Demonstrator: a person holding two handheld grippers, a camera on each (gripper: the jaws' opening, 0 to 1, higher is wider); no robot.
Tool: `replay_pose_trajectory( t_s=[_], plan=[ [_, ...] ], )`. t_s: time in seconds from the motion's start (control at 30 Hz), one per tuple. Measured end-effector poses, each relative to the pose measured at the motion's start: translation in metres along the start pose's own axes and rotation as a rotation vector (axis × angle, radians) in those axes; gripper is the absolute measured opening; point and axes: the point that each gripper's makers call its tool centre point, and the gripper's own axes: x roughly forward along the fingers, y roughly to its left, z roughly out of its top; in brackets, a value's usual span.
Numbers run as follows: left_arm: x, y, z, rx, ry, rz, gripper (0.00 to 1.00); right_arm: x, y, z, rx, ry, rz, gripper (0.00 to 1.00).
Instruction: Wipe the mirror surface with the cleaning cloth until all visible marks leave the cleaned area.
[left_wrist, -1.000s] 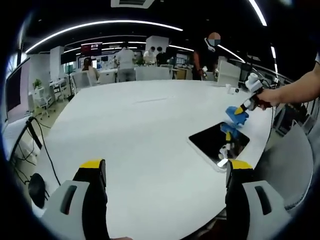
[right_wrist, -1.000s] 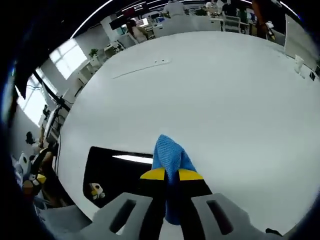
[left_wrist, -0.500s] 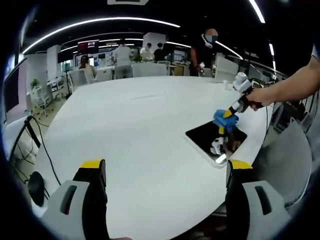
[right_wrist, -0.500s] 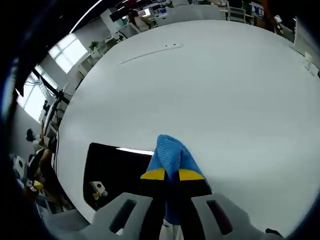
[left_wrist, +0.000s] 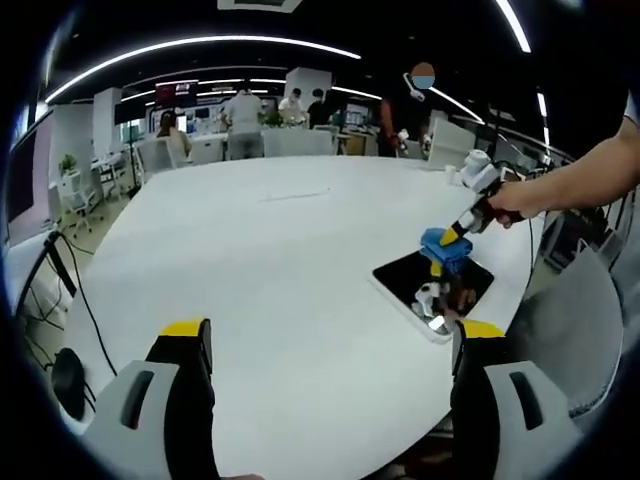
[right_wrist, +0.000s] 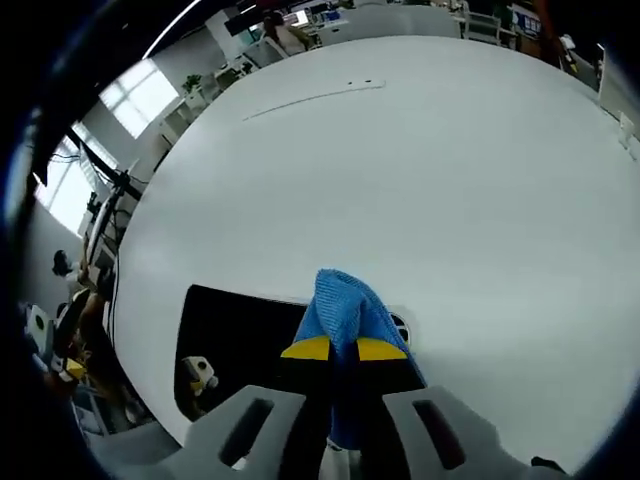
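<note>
At the bottom of the left gripper view our left gripper (left_wrist: 330, 345) stands released, jaws wide apart above the white table (left_wrist: 260, 250). Right of centre lies the dark mirror (left_wrist: 432, 285). Our right gripper (right_wrist: 345, 350) clenches the blue cleaning cloth (right_wrist: 340, 310) at the mirror's edge.

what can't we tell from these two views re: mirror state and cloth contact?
- Marks on the mirror: it reads as dark reflection in both views; smudges too faint to make out.
- Cloth contact: in the right gripper view the blue cloth and right claw hide the glass beneath; in the left gripper view the cloth is too small to judge touching.
- Mirror's near edge: cut off by the claw body in the right gripper view.
</note>
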Motion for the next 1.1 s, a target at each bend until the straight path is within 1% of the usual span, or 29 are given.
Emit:
replay_pose_trajectory(
  t_s=[0.1, 0.23, 0.3, 0.4, 0.5, 0.7, 0.83, 0.93, 1.1],
  plan=[
    [-0.002, 0.001, -0.001, -0.008, 0.002, -0.002, 0.99, 0.005, 0.018, -0.001, -0.023, 0.016, 0.008, 0.01],
    [-0.004, 0.006, -0.006, -0.008, 0.011, -0.002, 0.99, 0.013, 0.033, 0.003, -0.041, 0.020, 0.009, 0.01],
    [-0.005, 0.007, -0.005, -0.015, 0.008, 0.001, 0.99, 0.017, 0.041, 0.004, -0.051, 0.024, 0.012, 0.01],
    [-0.005, 0.006, -0.005, -0.018, 0.004, -0.002, 0.99, 0.021, 0.058, 0.004, -0.037, 0.026, 0.023, 0.01],
    [-0.002, 0.005, -0.006, -0.019, 0.005, -0.005, 0.99, 0.023, 0.074, 0.003, -0.073, 0.028, 0.022, 0.01],
    [0.000, 0.001, -0.001, -0.020, -0.001, -0.014, 0.99, 0.029, 0.098, 0.003, -0.089, 0.036, 0.038, 0.01],
    [0.000, 0.004, 0.001, -0.017, -0.009, -0.012, 0.99, 0.033, 0.114, 0.004, -0.111, 0.045, 0.060, 0.01],
    [-0.001, 0.007, 0.001, -0.020, -0.012, -0.006, 0.99, 0.037, 0.125, 0.004, -0.104, 0.052, 0.072, 0.01],
    [-0.003, 0.008, -0.001, -0.029, -0.014, -0.002, 0.99, 0.039, 0.138, 0.005, -0.098, 0.053, 0.062, 0.01]
  ],
)
